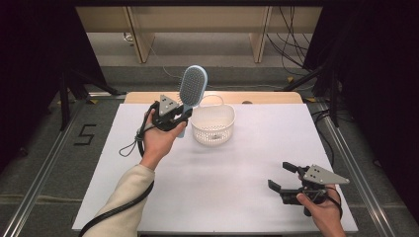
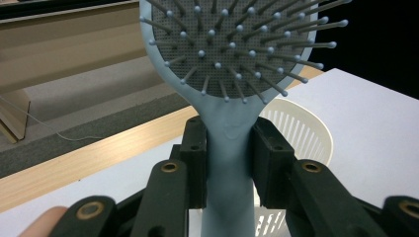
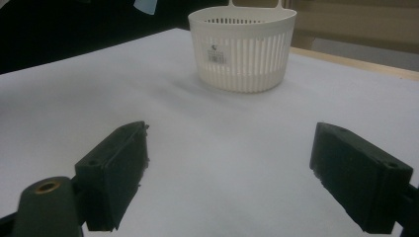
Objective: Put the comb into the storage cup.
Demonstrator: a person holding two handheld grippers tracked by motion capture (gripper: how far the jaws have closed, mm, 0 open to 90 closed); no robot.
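Overhead, the left gripper (image 1: 179, 114) clamped the handle of a pale blue paddle hairbrush (image 1: 191, 89), holding it upright above the white table (image 1: 247, 163) just beside a white slotted plastic basket (image 1: 213, 126); in the left gripper view the handle sat squeezed between both pads with the bristled head (image 2: 237, 44) rising above them. Meanwhile the right gripper (image 1: 283, 176) rested near the table's front right corner, well apart from the basket, its jaws spread wide and gripping nothing.
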